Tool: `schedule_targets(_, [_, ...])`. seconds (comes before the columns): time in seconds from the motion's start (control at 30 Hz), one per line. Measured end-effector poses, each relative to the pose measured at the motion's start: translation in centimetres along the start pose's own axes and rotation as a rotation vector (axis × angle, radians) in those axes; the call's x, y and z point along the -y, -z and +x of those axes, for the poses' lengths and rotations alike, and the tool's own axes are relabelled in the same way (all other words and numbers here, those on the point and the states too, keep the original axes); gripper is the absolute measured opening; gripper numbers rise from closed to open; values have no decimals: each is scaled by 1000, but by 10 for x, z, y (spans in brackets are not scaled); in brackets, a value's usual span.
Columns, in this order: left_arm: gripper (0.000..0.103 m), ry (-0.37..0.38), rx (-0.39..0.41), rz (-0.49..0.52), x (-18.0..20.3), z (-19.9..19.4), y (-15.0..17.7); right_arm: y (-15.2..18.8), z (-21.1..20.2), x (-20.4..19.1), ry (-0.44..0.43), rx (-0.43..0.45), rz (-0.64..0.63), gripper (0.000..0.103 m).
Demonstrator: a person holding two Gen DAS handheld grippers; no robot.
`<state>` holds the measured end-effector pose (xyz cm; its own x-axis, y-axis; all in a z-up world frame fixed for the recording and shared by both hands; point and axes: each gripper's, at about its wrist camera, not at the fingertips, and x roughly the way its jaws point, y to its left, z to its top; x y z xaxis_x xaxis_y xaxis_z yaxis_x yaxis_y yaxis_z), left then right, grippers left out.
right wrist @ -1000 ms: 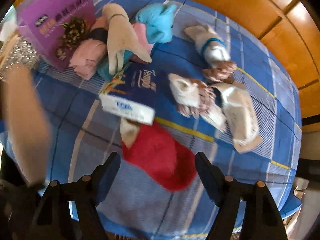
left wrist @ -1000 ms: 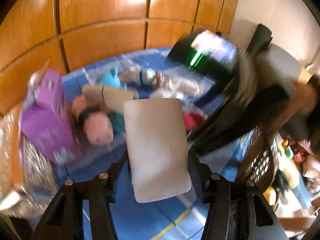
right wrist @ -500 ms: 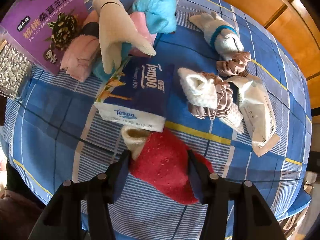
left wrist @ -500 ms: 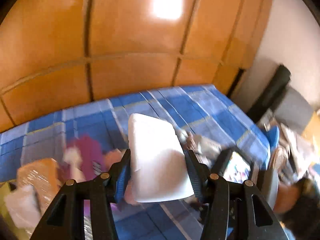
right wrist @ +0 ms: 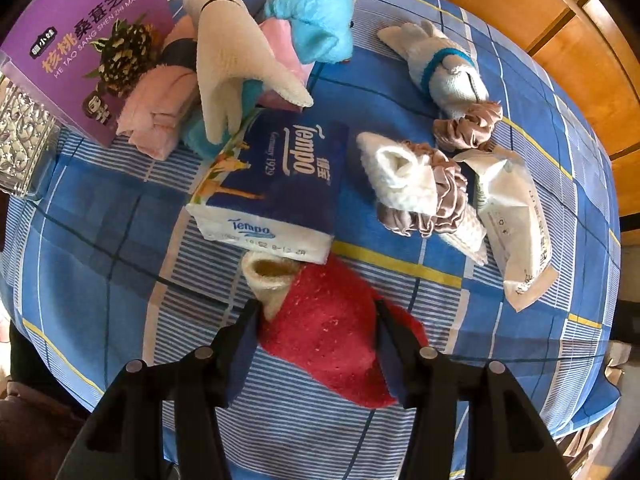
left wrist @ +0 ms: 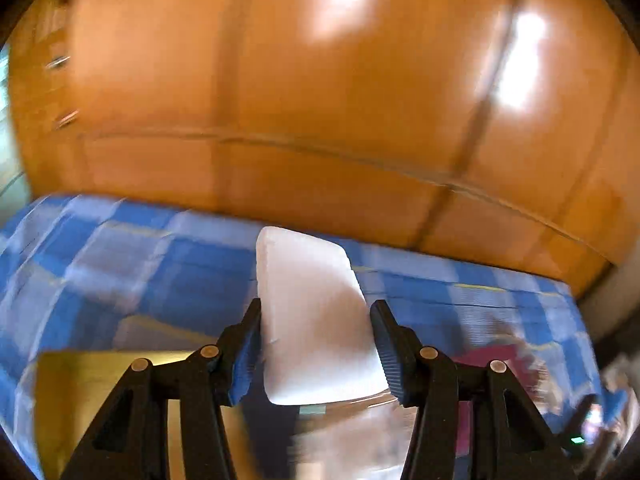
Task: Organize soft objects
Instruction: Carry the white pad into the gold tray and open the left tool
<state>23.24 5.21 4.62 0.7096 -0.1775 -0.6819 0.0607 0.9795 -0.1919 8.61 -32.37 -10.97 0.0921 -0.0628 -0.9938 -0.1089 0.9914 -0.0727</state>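
My left gripper (left wrist: pixel 316 352) is shut on a white soft pack (left wrist: pixel 312 320), held in the air above the blue checked tablecloth (left wrist: pixel 120 256); this view is blurred. In the right wrist view my right gripper (right wrist: pixel 316 344) points straight down and is shut on a red sock with a beige cuff (right wrist: pixel 328 332) lying on the cloth. Beyond it lie a blue Tempo tissue pack (right wrist: pixel 276 188), a cream sock (right wrist: pixel 228 68), pink cloth (right wrist: pixel 156 112), a light blue plush (right wrist: pixel 316 20), a white sock with a blue band (right wrist: pixel 436 64), scrunchies (right wrist: pixel 468 124) and a white wipes packet (right wrist: pixel 512 216).
A purple snack box (right wrist: pixel 80 44) and a patterned clear container (right wrist: pixel 20 144) stand at the table's left. Wooden wall panels (left wrist: pixel 320 100) rise behind the table. A yellowish box shape (left wrist: pixel 92 392) shows blurred below the left gripper.
My left gripper has swung fast across the table with the white pack, turning towards the wooden wall. My right gripper has closed on the red sock and stayed in place.
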Motion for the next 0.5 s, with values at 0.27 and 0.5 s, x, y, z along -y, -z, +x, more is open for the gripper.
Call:
schedule_targets(0.27, [55, -116, -122, -135, -105, 9, 93, 4, 2, -13, 48, 9, -1, 52])
schedule_targets(0.5, [86, -66, -164, -158, -114, 6, 153, 22, -3, -39, 76, 19, 25, 31])
